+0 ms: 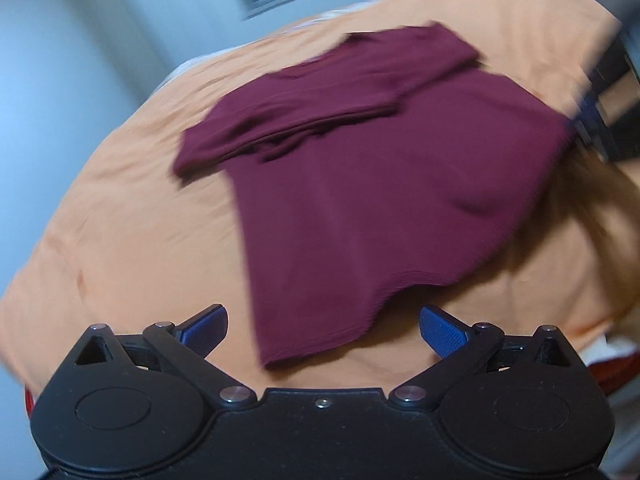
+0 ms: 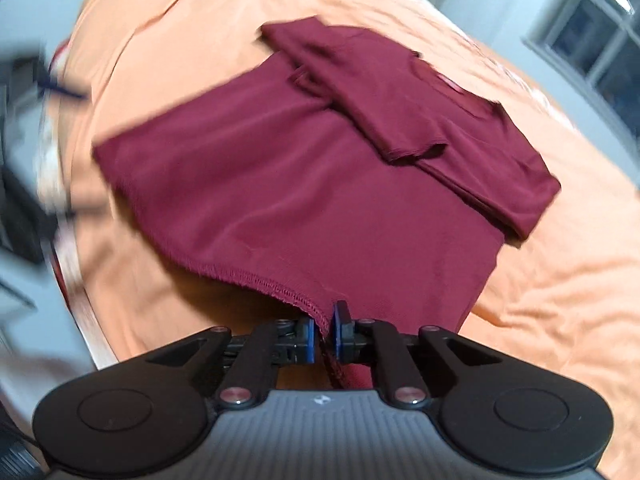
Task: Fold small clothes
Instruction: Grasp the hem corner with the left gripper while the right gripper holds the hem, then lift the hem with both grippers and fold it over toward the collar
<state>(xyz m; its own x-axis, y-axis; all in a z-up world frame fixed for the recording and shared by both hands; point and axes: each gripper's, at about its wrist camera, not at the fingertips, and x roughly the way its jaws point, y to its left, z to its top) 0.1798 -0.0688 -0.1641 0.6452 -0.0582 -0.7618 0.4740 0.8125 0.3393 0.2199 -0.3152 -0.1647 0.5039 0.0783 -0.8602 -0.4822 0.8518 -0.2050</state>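
Rumpled orange sheet [image 1: 120, 208] | soft maroon shirt [image 1: 380, 208] | left gripper [image 1: 323, 326] fingers spread, empty | right gripper [image 2: 323, 334] fingers pinching stitched hem

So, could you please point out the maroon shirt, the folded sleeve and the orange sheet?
maroon shirt [image 1: 380, 216]: left wrist view, middle of the body panel.
folded sleeve [image 2: 376, 96]: right wrist view, middle of the sleeve laid across the shirt.
orange sheet [image 1: 132, 232]: left wrist view, bare part left of the shirt.

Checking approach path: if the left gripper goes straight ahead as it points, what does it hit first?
Likely the near hem of the maroon shirt, which lies just ahead between the open left gripper's fingers on the orange bedsheet. Depth is unclear.
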